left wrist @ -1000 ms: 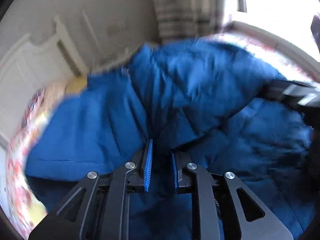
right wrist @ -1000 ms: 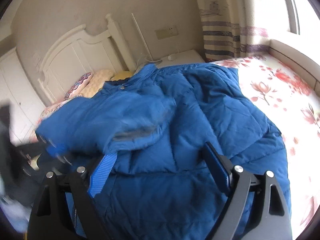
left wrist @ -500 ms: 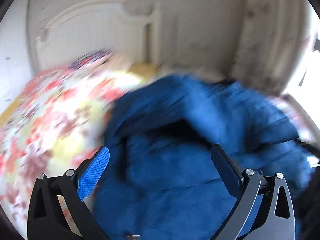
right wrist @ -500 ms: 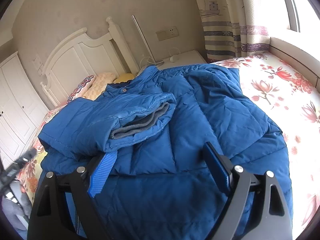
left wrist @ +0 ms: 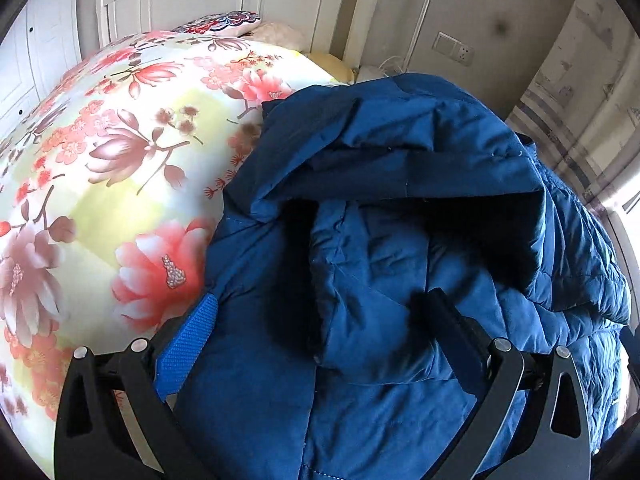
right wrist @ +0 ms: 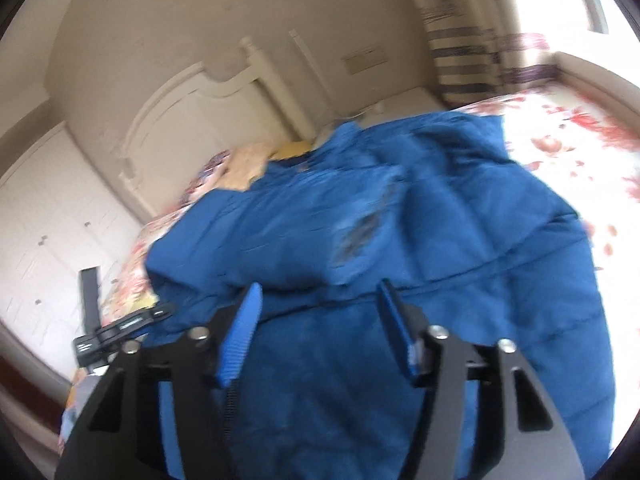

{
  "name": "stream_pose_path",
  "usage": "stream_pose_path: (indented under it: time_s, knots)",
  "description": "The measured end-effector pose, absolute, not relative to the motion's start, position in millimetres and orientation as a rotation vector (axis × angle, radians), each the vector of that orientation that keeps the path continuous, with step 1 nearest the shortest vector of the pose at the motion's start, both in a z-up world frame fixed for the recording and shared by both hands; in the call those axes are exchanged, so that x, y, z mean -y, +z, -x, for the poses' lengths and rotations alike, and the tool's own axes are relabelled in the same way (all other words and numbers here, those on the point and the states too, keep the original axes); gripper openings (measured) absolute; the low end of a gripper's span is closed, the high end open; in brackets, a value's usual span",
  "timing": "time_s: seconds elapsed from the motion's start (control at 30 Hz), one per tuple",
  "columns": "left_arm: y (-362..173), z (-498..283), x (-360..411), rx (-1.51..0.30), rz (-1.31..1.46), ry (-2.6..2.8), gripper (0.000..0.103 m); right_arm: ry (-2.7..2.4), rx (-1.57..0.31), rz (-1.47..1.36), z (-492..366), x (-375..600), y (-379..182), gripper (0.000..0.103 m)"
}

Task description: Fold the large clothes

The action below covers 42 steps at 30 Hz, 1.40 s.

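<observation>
A: Entry, left wrist view. The blue quilted padded jacket is seen spread on the bed with the floral red-and-yellow sheet, one sleeve folded across the body. The left gripper is held over the jacket's edge nearest the camera, its blue-padded fingers spread to their widest. Fabric lies beneath and between them, but no pad is seen pressed on it.

B: Noted. Right wrist view is motion-blurred. The right gripper is seen above the jacket's lower part, its jaws closing. Blue fabric is seen in the gap; contact by the pads cannot be told from the blur.

A: Surroundings recorded: white carved wooden headboard, striped beige curtain beside the window, patterned pillow at the bed's head.

B: The left gripper's black frame is visible at the lower left of the right view.
</observation>
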<state>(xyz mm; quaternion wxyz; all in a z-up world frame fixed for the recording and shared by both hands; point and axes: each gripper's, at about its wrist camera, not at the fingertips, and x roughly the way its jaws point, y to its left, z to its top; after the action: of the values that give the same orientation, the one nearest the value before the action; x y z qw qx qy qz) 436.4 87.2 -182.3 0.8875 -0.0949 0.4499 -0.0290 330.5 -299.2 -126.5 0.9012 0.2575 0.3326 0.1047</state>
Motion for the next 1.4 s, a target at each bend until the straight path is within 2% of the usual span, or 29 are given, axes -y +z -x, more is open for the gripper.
stream_pose_path:
  time_s: [0.3, 0.33, 0.37, 0.43, 0.63, 0.7, 0.77, 0.87, 0.93, 0.97, 1.03, 1.13, 1.2, 1.3, 1.4]
  knots:
    - [-178, -445, -87, -0.937, 0.211, -0.069, 0.099, 0.187, -0.725, -0.719, -371, 296, -148, 0.044]
    - [-178, -445, -87, -0.937, 0.211, -0.068, 0.099, 0.18, -0.717, -0.755, -375, 301, -150, 0.034]
    - [-178, -445, -87, -0.937, 0.211, -0.068, 0.099, 0.179, -0.704, -0.76, -378, 302, -149, 0.029]
    - [-178, -445, -87, -0.937, 0.21, -0.068, 0.099, 0.148, -0.684, -0.66, -382, 292, -133, 0.019]
    - [-178, -445, -87, -0.939, 0.209, -0.066, 0.099, 0.243, -0.441, -0.155, -375, 238, -30, 0.016]
    - [-178, -445, -87, -0.938, 0.21, -0.066, 0.099, 0.222, -0.428, -0.154, -375, 255, -22, 0.016]
    - [-178, -445, -87, -0.938, 0.212, -0.067, 0.099, 0.168, -0.47, -0.206, -380, 284, -39, 0.016]
    - [-179, -445, -86, -0.939, 0.21, -0.066, 0.099, 0.078, -0.639, -0.323, -393, 329, -90, 0.022]
    - [-179, -446, -86, -0.94, 0.208, -0.064, 0.099, 0.059, -0.777, -0.371, -402, 340, -125, 0.036]
    - [-179, -446, -86, -0.94, 0.208, -0.064, 0.099, 0.057, -0.796, -0.387, -401, 345, -135, 0.039]
    - [-179, -446, -86, -0.94, 0.209, -0.064, 0.099, -0.003, -0.772, -0.391, -387, 349, -130, 0.049]
    - [-179, -447, -85, -0.941, 0.203, -0.061, 0.099, -0.214, -0.65, -0.333, -362, 347, -102, 0.053]
    - [-179, -447, -85, -0.942, 0.202, -0.061, 0.099, -0.182, -0.575, -0.278, -360, 334, -81, 0.054]
    - [-179, -447, -85, -0.942, 0.202, -0.061, 0.099, -0.091, -0.592, -0.12, -379, 304, -70, 0.059]
    - [-178, -447, -85, -0.941, 0.205, -0.063, 0.099, -0.064, -0.682, -0.042, -408, 289, -86, 0.06]
